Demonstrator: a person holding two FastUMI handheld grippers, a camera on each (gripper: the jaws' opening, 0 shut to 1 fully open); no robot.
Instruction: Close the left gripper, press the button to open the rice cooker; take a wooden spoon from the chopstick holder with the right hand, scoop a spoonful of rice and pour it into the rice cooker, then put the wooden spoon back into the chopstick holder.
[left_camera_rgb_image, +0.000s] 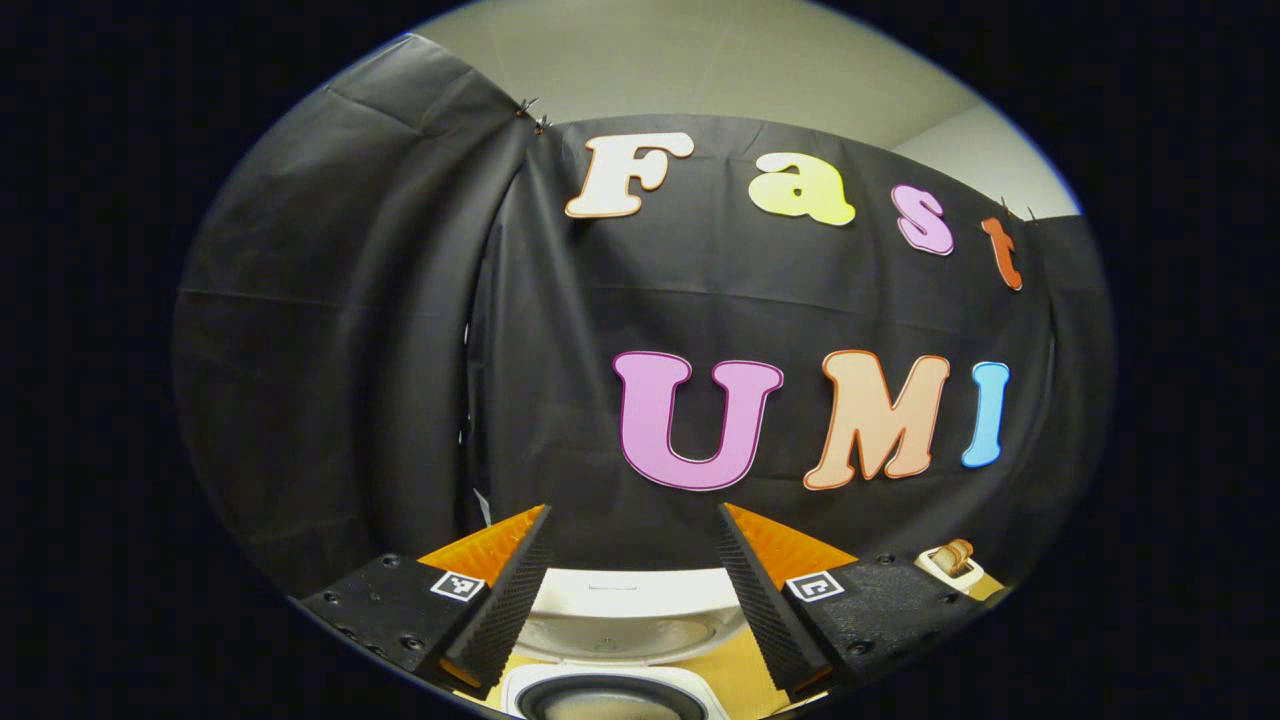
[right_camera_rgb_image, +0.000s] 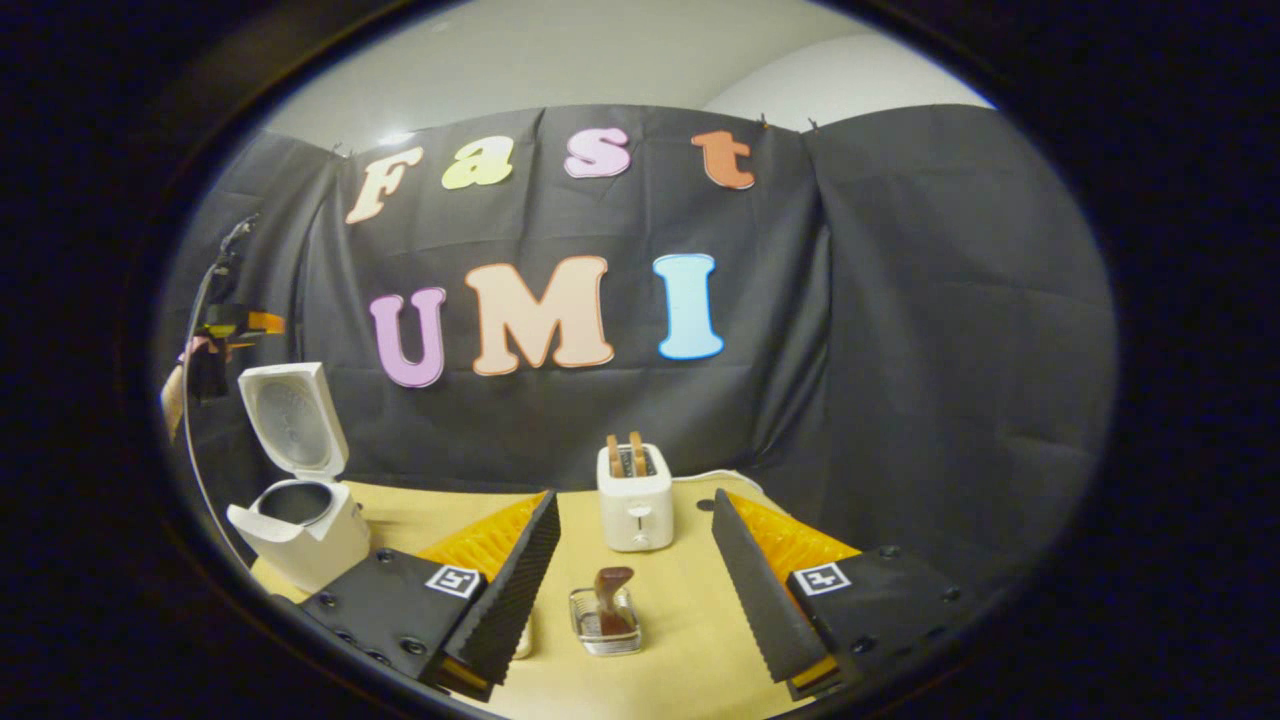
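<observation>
The right tongs (right_camera_rgb_image: 632, 580) are wide open and hold nothing. Between their two black fingers, down on the yellow tabletop (right_camera_rgb_image: 690, 640), sits one small wire chopstick holder (right_camera_rgb_image: 606, 622). One wooden spoon (right_camera_rgb_image: 610, 592) stands in it, nearly upright, its long side running up and down and its top end tipped a little to the right. Just behind the holder stands one white toaster (right_camera_rgb_image: 635, 497) with two slices of toast (right_camera_rgb_image: 626, 455) sticking up out of it. Far off to the left sits one white rice cooker (right_camera_rgb_image: 300, 530). Its lid (right_camera_rgb_image: 293, 418) is open and stands straight up, and the dark pot inside shows. Up by the lid, at the edge of the right gripper view, is the other tool with a hand (right_camera_rgb_image: 200, 350) on it.

The left tongs (left_camera_rgb_image: 633, 590) are open too, and empty. Between their fingers is the rice cooker (left_camera_rgb_image: 620, 690), right below, with its lid (left_camera_rgb_image: 628, 615) up. The toaster (left_camera_rgb_image: 950, 562) peeks out at the right.
</observation>
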